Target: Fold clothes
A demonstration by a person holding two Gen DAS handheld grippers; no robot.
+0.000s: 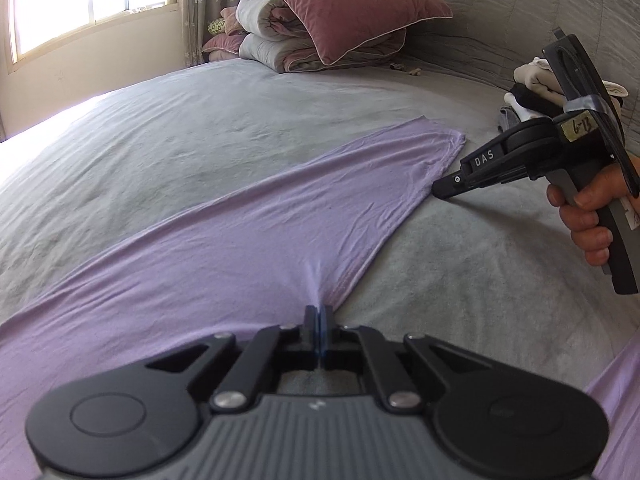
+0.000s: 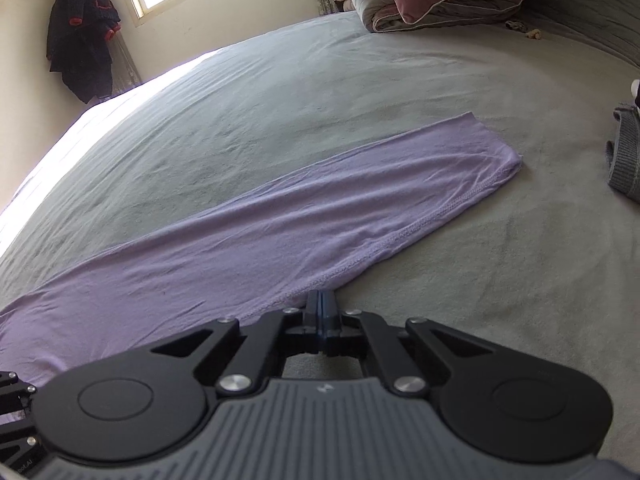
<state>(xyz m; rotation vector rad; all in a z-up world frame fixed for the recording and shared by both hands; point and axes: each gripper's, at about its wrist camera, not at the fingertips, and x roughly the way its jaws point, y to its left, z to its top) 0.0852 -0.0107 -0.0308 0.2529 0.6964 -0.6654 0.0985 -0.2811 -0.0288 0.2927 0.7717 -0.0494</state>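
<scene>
A lilac garment [image 1: 248, 216] lies flat in a long band across the grey bedsheet [image 1: 160, 148]. My left gripper [image 1: 319, 312] is shut on a pinch of its near edge, and the cloth puckers at the fingertips. My right gripper [image 1: 438, 190], held by a hand [image 1: 588, 220], touches the garment's far right edge low on the bed. In the right wrist view that gripper [image 2: 320, 300] is shut on the stitched hem of the lilac garment [image 2: 280, 232]. A bit of the left gripper's body [image 2: 14, 404] shows at the lower left.
A pile of folded clothes [image 1: 532, 92] sits at the right of the bed, with a grey garment [image 2: 624, 152] near it. A pink pillow [image 1: 340, 4] rests on a folded quilt [image 1: 288, 44] at the head. A dark jacket [image 2: 80, 36] hangs by the window.
</scene>
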